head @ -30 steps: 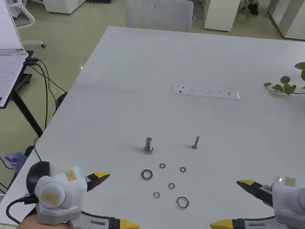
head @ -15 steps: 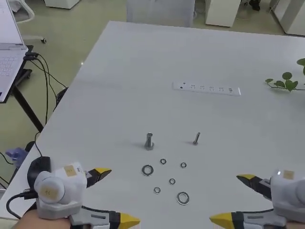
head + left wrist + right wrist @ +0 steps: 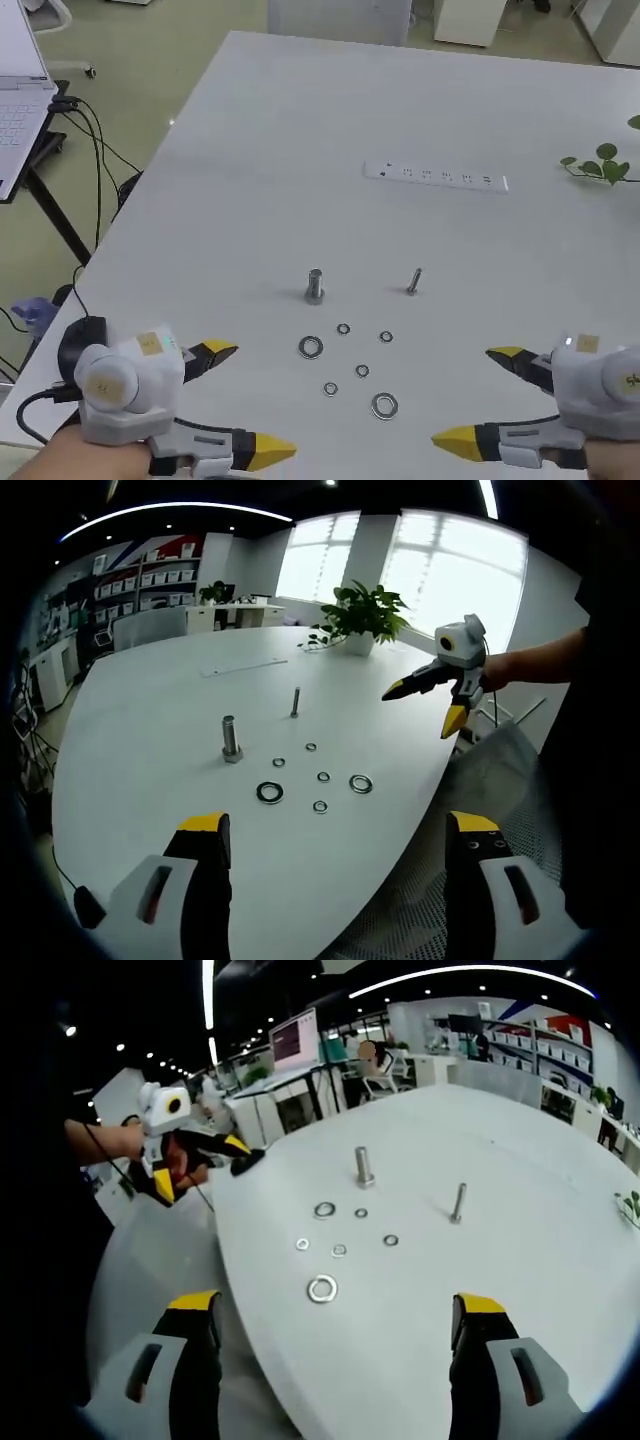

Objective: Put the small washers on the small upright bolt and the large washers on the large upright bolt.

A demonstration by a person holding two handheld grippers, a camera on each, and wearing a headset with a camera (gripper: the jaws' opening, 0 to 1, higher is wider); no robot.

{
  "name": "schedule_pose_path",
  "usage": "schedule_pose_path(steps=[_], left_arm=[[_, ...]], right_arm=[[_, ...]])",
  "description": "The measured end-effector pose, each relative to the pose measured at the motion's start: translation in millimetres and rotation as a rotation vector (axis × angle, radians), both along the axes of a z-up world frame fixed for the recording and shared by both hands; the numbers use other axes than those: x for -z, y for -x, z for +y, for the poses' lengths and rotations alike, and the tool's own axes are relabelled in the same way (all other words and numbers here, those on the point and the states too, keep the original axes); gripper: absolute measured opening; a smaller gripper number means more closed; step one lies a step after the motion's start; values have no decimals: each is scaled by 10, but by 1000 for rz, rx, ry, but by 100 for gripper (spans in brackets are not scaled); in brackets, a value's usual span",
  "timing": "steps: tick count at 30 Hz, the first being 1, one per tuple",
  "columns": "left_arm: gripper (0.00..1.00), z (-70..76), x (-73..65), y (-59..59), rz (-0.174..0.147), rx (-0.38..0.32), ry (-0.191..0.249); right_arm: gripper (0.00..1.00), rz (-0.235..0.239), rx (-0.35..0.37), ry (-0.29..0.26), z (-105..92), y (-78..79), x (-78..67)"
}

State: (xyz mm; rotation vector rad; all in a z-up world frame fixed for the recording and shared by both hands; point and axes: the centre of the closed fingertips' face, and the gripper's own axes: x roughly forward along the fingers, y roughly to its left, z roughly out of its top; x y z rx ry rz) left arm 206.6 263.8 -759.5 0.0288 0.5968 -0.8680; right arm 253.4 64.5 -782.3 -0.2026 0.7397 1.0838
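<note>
Head view: above the near edge of the table (image 3: 300, 140), facing forward and down. The large upright bolt (image 3: 315, 284) and small upright bolt (image 3: 414, 281) sit at middle distance, with the left gripper (image 3: 255, 400) and right gripper (image 3: 470, 396) close at the lower corners.
Left gripper view: low, off the table's near edge, facing across it along its own wide-apart jaws toward the windows (image 3: 440, 570).
Right gripper view: low, off the same edge, facing across along its own spread jaws toward the desks (image 3: 300, 1090).
Shared field: both bolts and the washers (image 3: 362, 371) appear in all three views, and each gripper view catches the opposite gripper.
</note>
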Motion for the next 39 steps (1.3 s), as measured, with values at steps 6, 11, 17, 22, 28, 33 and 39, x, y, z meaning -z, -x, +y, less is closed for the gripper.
schedule_pose_path(steps=[6, 11, 17, 22, 28, 33, 39], left_arm=[[88, -10, 15, 7, 15, 2, -6], [87, -23, -8, -24, -3, 0, -2], [87, -7, 26, -26, 4, 4, -11], [91, 9, 41, -25, 2, 7, -26], [95, 41, 76, -25, -7, 17, -41], [99, 75, 85, -42, -16, 18, -55], [99, 109, 104, -78, -22, 22, -70]], right_arm=[[94, -17, -45, 43, 72, -31, 44], [91, -9, -80, 74, 141, -34, 93], [87, -9, -110, 110, 215, -51, 132], [82, -7, -132, 137, 276, -84, 174], [78, -12, -157, 181, 322, -155, 229], [75, -15, -166, 211, 354, -229, 267], [71, -25, -180, 231, 401, -336, 288]])
